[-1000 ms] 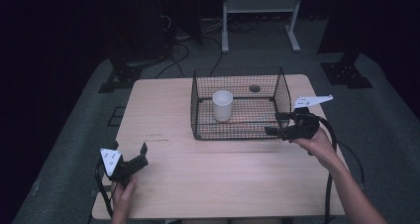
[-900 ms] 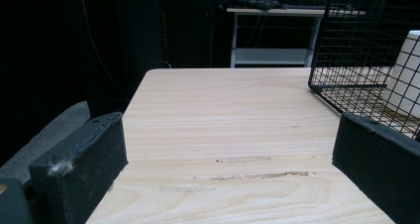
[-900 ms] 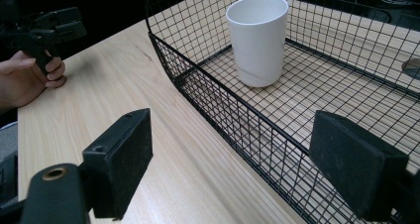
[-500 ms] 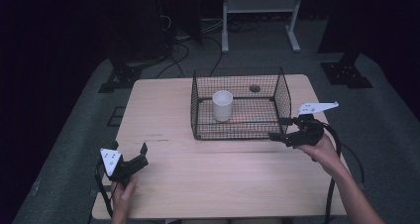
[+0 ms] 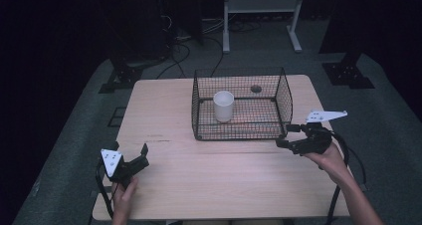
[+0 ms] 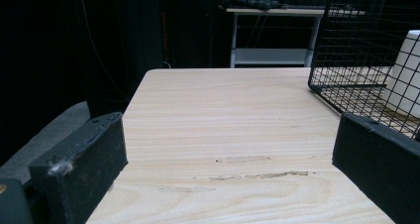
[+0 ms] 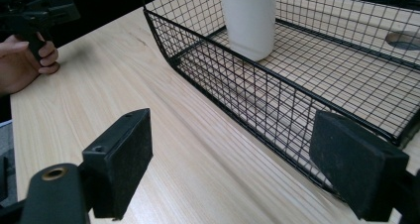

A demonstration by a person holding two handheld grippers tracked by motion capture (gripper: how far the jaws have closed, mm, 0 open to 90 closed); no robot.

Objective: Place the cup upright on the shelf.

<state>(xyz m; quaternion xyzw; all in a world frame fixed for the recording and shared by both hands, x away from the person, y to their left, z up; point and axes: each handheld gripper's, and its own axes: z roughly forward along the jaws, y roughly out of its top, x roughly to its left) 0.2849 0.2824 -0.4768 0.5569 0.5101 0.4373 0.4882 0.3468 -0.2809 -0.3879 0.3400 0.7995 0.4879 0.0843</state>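
- Right claw (image 5: 287, 137) sits at the near right corner of the wire basket (image 5: 242, 133), jaws spread wide with nothing between them; one jaw lies toward the basket's near wall, the other over bare table (image 5: 224, 180).
- Whether a jaw touches the mesh cannot be told; in the right gripper view the basket wall runs just ahead of the jaws.
- Left claw (image 5: 140, 154) rests low at the near left of the table, well apart from the basket, jaws also apart and empty.
- White cup (image 5: 223, 106) stands upright inside the basket, toward its left half and nearer the back, on the mesh floor.
- Judgement: work is at an early stage. Neither the basket nor the cup is gripped yet; the right claw looks set to close on the basket's edge, and all handling is left to do.
- Around: a dark round hole (image 5: 256, 88) in the table top shows through the mesh at the far side; a white stand (image 5: 261, 6) and cables lie on the floor beyond.
- In the way: the basket's tall walls bar a side reach to the cup; access is from above only.
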